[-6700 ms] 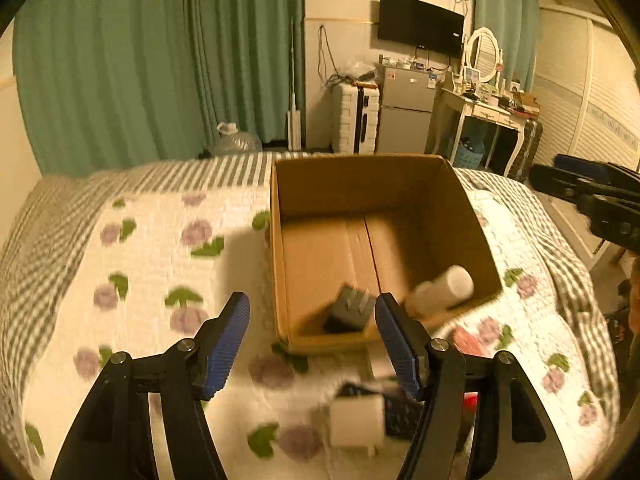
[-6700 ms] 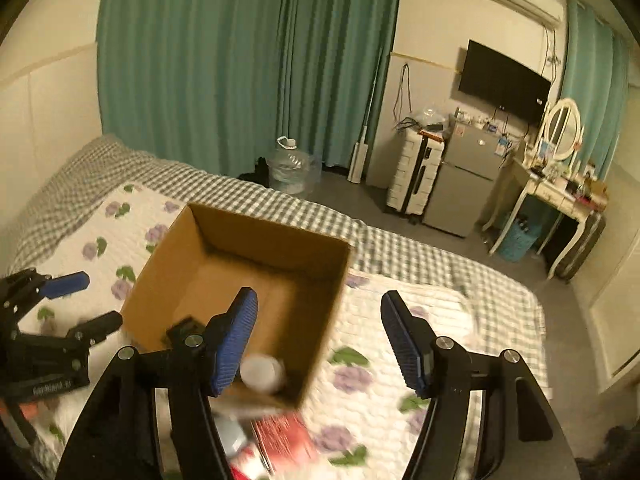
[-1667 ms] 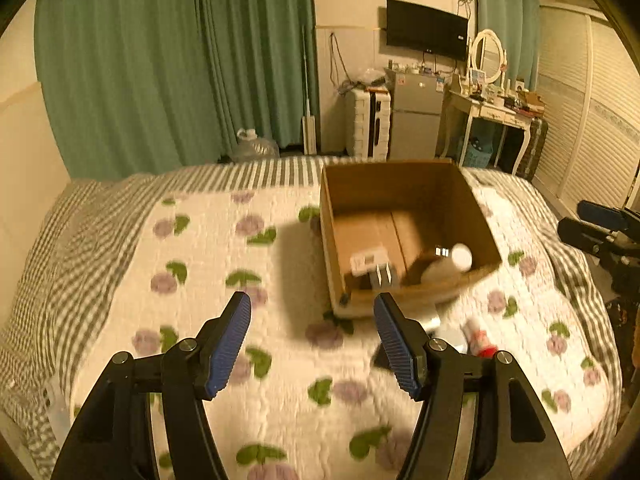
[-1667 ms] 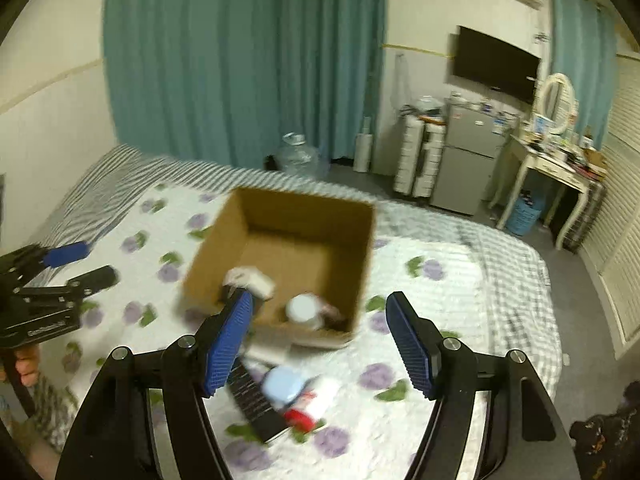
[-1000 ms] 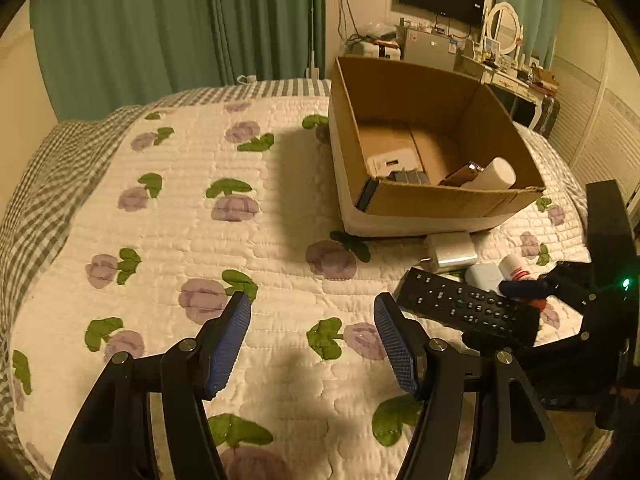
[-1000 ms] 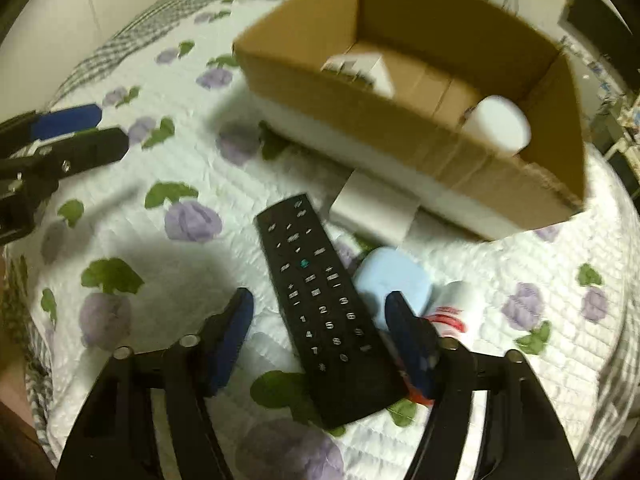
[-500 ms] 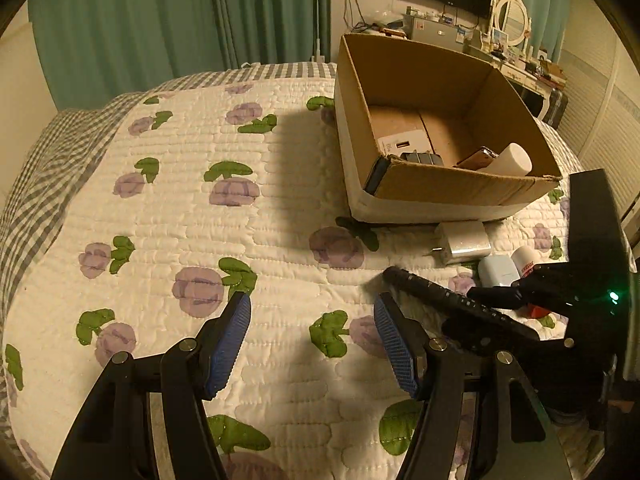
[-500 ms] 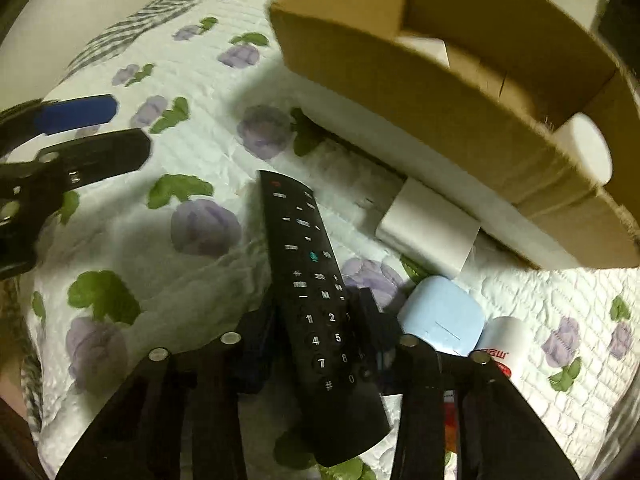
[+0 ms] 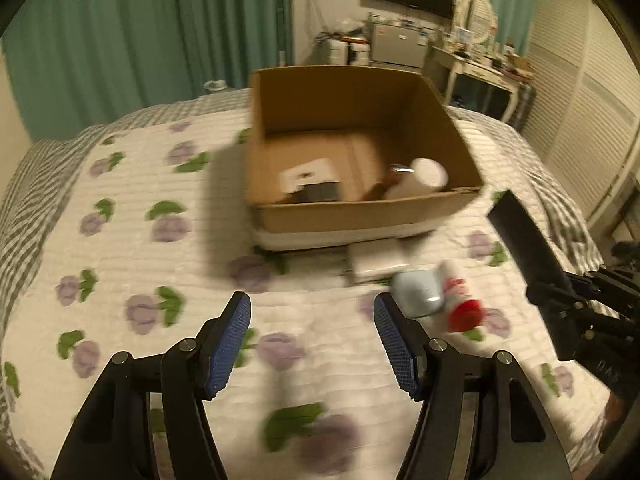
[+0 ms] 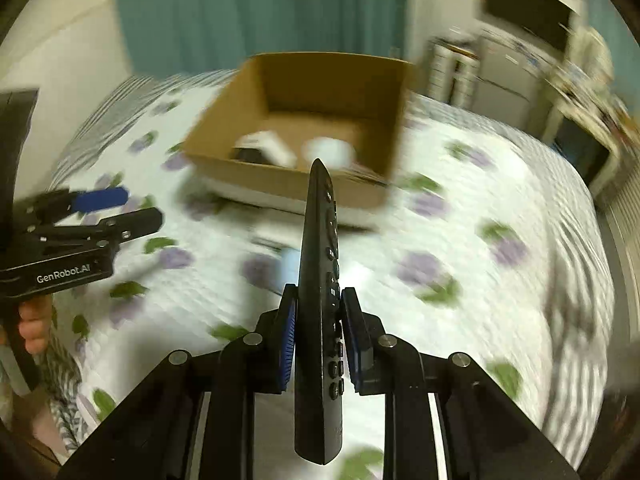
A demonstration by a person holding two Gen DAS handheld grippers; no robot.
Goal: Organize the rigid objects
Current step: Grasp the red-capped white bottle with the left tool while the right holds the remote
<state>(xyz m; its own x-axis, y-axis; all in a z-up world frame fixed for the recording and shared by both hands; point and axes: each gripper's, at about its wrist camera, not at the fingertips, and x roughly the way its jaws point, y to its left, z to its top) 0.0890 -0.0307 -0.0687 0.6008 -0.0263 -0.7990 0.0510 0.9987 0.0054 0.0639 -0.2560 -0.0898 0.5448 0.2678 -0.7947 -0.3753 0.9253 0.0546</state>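
Observation:
A black remote control [image 10: 320,240] stands on edge between the blue pads of my right gripper [image 10: 318,300]. The jaws are closing and the pads press its sides; it hangs above the quilt, pointing at the open cardboard box [image 10: 280,180]. From the left wrist view the remote [image 9: 524,240] shows at the right edge. My left gripper [image 9: 312,320] is open over the quilt with nothing between its fingers. A white charger [image 9: 376,258], a light blue case [image 9: 418,294] and a red-capped tube [image 9: 458,296] lie in front of the box [image 9: 360,208].
Inside the box lie a white adapter [image 9: 306,174], a white bottle [image 9: 420,178] and a dark item. The box sits on a flower-print quilt [image 9: 140,240] over a bed. Green curtains, a fridge and a dressing table stand behind. A hand [image 10: 34,324] holds the left gripper's handle.
My right gripper has shut on the remote and lifted it off the quilt, turning it onto its edge. The left gripper has drifted sideways, still open.

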